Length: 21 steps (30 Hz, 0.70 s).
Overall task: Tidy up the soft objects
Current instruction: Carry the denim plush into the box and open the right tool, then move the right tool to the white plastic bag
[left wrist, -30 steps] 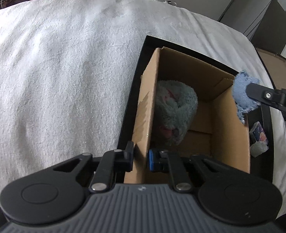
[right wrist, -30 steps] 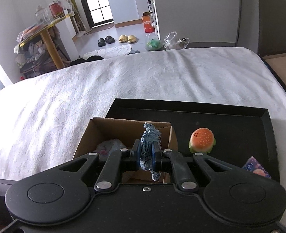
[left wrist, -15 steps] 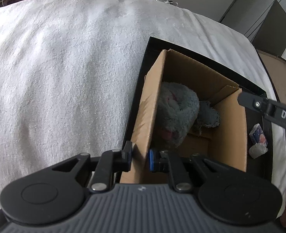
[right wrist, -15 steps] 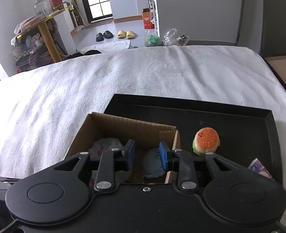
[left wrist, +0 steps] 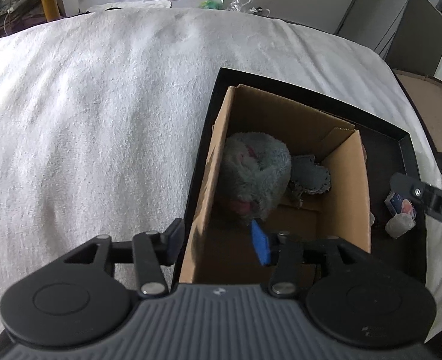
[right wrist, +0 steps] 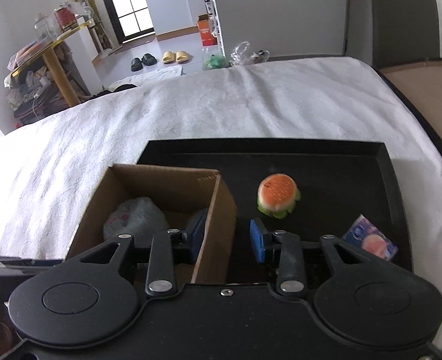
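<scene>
Released a second ago, the blue denim scrap (left wrist: 309, 177) now lies inside the cardboard box (left wrist: 348, 186) beside the grey plush toy (left wrist: 255, 174). Both the left gripper (left wrist: 218, 241) and right gripper (right wrist: 227, 235) gape open, empty, each straddling a box wall.

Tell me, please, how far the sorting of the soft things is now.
Done: the fluffy grey plush and blue denim scrap lie in the brown cardboard box. In hand: nothing; both tongs are open. Left: the squishy burger toy on the black tray.
</scene>
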### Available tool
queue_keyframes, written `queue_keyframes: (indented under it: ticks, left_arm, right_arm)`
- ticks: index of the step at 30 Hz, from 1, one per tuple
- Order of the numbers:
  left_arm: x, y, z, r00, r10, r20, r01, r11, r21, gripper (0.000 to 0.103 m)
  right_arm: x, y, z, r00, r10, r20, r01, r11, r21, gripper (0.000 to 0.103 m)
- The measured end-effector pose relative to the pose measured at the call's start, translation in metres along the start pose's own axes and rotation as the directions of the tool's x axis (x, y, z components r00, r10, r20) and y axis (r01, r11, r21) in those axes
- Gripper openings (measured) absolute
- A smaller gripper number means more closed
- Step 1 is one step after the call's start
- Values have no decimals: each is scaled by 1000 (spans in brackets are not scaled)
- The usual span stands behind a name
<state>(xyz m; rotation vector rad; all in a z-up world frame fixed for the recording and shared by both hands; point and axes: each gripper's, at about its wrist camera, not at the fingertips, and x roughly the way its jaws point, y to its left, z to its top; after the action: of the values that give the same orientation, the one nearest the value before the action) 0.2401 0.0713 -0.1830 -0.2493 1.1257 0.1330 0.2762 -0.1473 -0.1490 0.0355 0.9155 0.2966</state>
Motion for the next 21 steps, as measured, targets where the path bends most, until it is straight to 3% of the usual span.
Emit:
queue_keyframes:
  ticks: [4,21]
  left_arm:
    - [0,-4,0,1000,26,1,-26,1000,0,54]
    - [6,-15,2,992,123,2,-123,992,-13,62]
  right_arm:
    - [-4,-17,-7,1000,-8,6,8,1000,24,47]
    - [-1,-78,-29,1000,-22,10,21,996,91,65]
